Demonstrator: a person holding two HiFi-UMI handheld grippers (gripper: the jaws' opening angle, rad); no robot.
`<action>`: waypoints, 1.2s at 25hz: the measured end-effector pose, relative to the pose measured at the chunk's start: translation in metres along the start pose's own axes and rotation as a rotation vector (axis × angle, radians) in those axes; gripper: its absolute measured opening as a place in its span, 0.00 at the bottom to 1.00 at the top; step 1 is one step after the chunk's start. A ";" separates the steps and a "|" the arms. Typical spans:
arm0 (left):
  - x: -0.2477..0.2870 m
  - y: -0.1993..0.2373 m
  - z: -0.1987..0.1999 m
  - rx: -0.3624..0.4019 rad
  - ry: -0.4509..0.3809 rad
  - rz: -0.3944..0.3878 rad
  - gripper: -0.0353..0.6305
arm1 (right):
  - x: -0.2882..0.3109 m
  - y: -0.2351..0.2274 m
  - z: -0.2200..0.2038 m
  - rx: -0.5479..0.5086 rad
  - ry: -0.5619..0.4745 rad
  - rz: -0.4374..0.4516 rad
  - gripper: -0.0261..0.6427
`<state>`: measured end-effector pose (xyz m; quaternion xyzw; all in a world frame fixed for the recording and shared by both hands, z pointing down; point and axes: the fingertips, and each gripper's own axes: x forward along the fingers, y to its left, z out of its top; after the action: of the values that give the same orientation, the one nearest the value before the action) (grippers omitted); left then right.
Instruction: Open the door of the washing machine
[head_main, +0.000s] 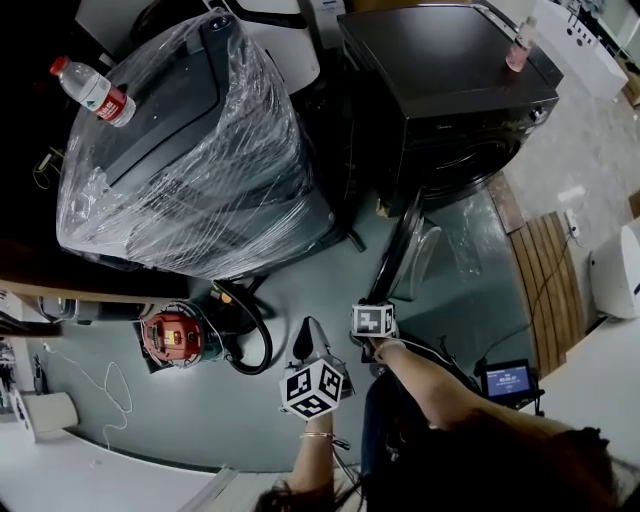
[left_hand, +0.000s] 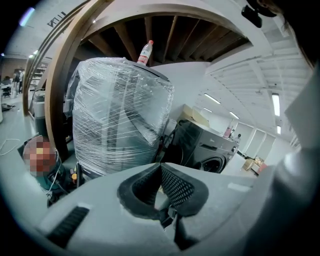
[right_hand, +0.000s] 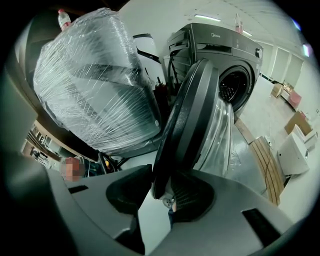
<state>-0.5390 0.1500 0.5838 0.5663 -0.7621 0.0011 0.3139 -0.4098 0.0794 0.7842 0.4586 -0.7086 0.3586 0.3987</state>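
Observation:
The dark front-loading washing machine (head_main: 450, 100) stands at the upper right, and its drum opening (right_hand: 232, 87) is uncovered. Its round door (head_main: 405, 255) is swung out toward me, edge on. In the right gripper view the door's (right_hand: 192, 120) dark rim runs down between the two pads. My right gripper (head_main: 385, 302) (right_hand: 160, 192) is shut on that rim at the door's free edge. Just to the left and nearer me, my left gripper (head_main: 308, 330) (left_hand: 161, 175) is held off the machine (left_hand: 200, 147), its pads meeting at the tips with nothing between them.
A large appliance wrapped in clear film (head_main: 190, 150) stands left of the machine, with a water bottle (head_main: 92, 90) on top. A pink bottle (head_main: 518, 45) stands on the washing machine. On the floor lie a red device (head_main: 175, 335), a black hose (head_main: 250, 335), wooden boards (head_main: 545, 270) and a tablet (head_main: 508, 378).

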 end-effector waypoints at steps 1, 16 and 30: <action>0.002 0.003 0.002 -0.009 0.000 0.007 0.07 | 0.001 0.002 0.001 0.006 0.000 0.001 0.22; 0.023 0.044 0.027 -0.053 0.013 0.087 0.07 | 0.020 0.037 0.024 0.111 0.012 -0.009 0.22; 0.030 0.058 0.047 -0.037 0.009 0.118 0.07 | 0.024 0.046 0.031 0.173 0.081 0.020 0.20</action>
<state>-0.6160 0.1282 0.5809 0.5143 -0.7927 0.0081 0.3271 -0.4662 0.0582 0.7861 0.4691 -0.6629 0.4407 0.3824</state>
